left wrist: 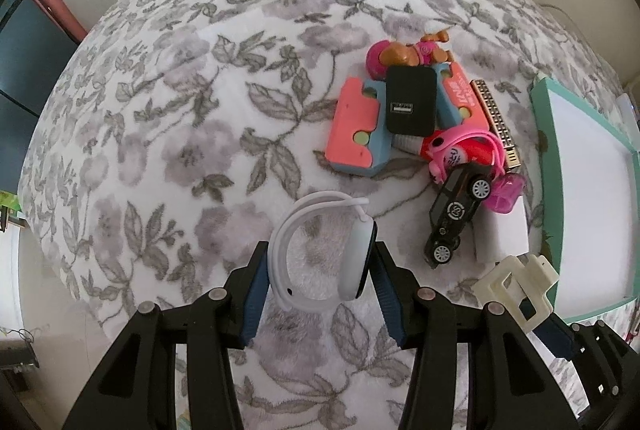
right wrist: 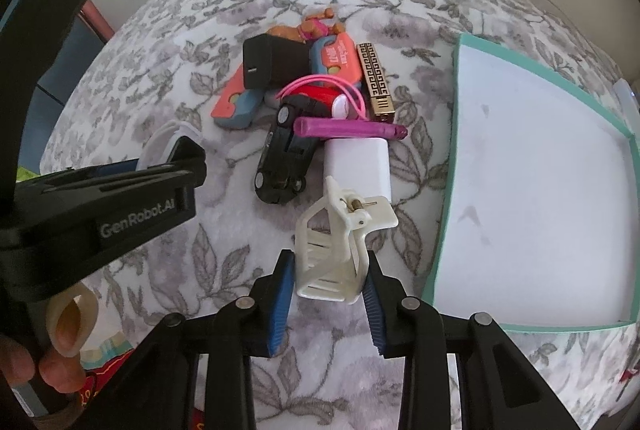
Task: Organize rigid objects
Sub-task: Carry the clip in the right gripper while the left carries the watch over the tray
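My left gripper [left wrist: 320,282] is shut on a white headband-like ring [left wrist: 320,254], holding it upright above the floral blanket. My right gripper [right wrist: 328,282] is shut on a cream hair claw clip [right wrist: 340,242], which also shows in the left wrist view [left wrist: 516,286]. A pile of objects lies beyond: a black toy car [left wrist: 456,214] [right wrist: 284,158], a black charger [left wrist: 412,100] [right wrist: 268,64], a pink-and-blue block [left wrist: 352,126], a white charger [right wrist: 360,162], a purple case [right wrist: 348,128], a gold harmonica [right wrist: 376,82] and a pink toy figure [left wrist: 408,52].
A teal-rimmed white tray [right wrist: 448,190] [left wrist: 546,150] lies to the right of the pile, its inside bare. The floral blanket [left wrist: 180,130] covers the whole surface. The left gripper's black body [right wrist: 100,206] and the person's hand fill the right wrist view's left side.
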The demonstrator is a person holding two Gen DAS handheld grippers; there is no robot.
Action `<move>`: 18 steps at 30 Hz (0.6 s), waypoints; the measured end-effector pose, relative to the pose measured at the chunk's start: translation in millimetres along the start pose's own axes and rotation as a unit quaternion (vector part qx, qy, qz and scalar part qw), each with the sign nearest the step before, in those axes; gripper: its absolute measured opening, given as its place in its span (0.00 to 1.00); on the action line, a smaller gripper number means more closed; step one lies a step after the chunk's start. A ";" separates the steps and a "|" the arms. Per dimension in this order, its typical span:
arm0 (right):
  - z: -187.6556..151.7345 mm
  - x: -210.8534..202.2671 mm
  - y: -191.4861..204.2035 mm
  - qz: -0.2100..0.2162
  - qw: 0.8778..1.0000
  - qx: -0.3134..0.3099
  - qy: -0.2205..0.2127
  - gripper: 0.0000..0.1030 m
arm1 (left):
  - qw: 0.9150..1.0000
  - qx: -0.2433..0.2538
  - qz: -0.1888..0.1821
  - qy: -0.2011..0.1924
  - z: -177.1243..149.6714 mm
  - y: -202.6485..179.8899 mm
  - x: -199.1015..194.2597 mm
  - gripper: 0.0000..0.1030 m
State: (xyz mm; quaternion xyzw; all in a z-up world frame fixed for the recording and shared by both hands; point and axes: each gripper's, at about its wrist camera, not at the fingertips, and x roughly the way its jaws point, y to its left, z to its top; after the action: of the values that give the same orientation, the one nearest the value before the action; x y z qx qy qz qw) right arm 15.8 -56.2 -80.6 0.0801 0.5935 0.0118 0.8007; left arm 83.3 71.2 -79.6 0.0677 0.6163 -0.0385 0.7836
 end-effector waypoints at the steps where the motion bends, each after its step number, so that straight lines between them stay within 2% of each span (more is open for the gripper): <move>1: -2.5 -3.1 -2.2 0.001 1.000 0.002 -0.002 0.34 | 1.000 0.000 0.000 -0.001 0.0 -1.8 -2.4 0.50; 18: 1.7 -24.8 -11.3 0.021 0.999 0.026 -0.043 0.33 | 0.999 0.000 -0.008 -0.035 5.6 -15.0 -33.0 0.50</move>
State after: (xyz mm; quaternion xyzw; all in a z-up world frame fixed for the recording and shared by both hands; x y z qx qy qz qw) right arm 9.2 -70.4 -58.3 0.1136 0.5568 0.0093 0.8228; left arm 78.7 54.8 -47.1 0.0614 0.5890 -0.0468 0.8045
